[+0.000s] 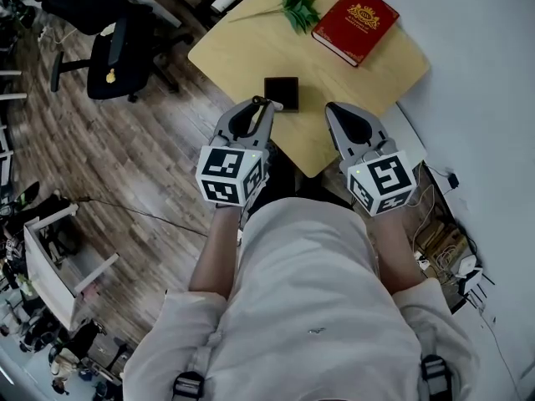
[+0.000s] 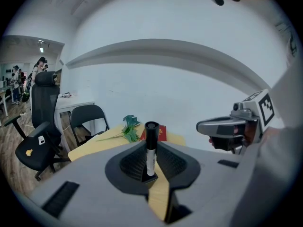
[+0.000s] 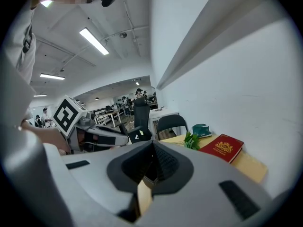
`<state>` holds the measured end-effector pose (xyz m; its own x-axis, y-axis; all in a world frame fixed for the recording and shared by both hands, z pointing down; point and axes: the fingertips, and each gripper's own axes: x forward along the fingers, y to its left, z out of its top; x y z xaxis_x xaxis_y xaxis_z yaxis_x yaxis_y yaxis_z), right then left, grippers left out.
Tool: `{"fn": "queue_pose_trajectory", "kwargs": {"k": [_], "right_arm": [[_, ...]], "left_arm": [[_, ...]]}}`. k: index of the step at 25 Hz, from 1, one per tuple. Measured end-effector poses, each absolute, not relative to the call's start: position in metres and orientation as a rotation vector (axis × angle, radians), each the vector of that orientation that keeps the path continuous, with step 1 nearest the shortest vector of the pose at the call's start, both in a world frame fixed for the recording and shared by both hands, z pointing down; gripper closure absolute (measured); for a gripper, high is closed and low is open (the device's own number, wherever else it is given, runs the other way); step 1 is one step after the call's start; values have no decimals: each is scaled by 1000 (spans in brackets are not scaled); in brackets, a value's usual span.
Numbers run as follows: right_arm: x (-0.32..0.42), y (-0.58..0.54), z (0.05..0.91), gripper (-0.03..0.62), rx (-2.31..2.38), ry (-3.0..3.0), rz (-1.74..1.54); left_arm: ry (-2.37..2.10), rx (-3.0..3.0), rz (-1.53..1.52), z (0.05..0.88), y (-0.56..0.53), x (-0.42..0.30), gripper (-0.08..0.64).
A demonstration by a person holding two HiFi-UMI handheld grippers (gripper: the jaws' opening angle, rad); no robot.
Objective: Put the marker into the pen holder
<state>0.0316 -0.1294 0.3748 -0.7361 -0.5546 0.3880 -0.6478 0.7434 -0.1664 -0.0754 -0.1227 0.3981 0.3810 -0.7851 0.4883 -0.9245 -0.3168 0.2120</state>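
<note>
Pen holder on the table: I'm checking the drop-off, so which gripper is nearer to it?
Left. The left gripper, shut on the marker, is just left of the pen holder; the right gripper sits farther off to its right.

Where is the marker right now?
The marker is clamped upright in the left gripper, centre of the left gripper view; in the head view it sits just short of the black pen holder on the table.

Red book (image 1: 355, 23), green sprig (image 1: 299, 9) on wooden table (image 1: 242, 53) — office chair (image 1: 117, 50) nearby
</note>
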Motion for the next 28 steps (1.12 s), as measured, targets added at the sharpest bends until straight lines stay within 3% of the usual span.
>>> {"fn": "queue_pose_trajectory", "kwargs": {"k": [28], "right_arm": [[10, -145, 405, 592, 1017, -2511, 496]], "left_arm": [[-1257, 2182, 513, 471, -158, -88, 500]]}}
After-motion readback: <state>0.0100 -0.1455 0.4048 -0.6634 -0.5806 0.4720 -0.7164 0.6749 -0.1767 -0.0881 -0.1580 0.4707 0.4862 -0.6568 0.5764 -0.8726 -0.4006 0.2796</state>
